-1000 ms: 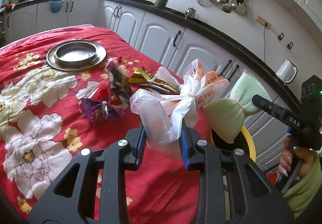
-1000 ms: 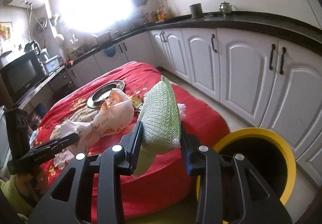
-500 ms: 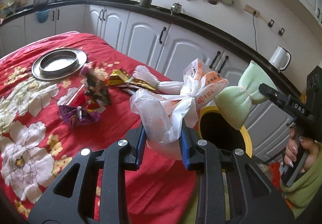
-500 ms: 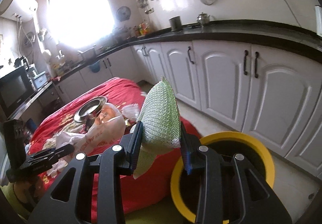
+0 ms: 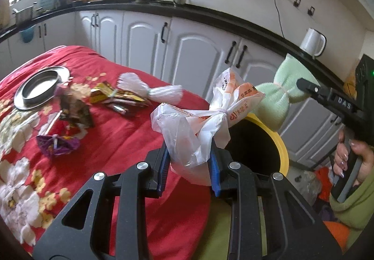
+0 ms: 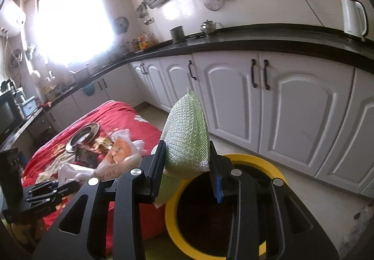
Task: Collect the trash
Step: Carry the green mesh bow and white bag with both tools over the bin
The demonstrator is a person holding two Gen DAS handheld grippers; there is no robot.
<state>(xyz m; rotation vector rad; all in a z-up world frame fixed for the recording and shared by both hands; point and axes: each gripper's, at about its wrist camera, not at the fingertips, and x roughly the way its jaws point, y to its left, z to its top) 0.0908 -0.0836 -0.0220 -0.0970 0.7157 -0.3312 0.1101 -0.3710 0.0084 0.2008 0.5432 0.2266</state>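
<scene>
While wrappers (image 5: 116, 99) lie beside the yellow bin (image 6: 252, 161), the left hand-held gripper (image 5: 188, 164) clamps a plastic bag (image 5: 205, 117) (knotted) above its rim; the right hand-held gripper (image 6: 187, 166) pinches green foam netting (image 6: 187, 133).

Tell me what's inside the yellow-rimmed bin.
The yellow-rimmed bin shows only a dark interior; no trash is visible in it. The right tool and its green foam net cover part of the opening, and the bottom is too dark to make out.

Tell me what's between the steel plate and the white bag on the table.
Left wrist view: crumpled snack wrappers lie between steel plate and white bag.
</scene>
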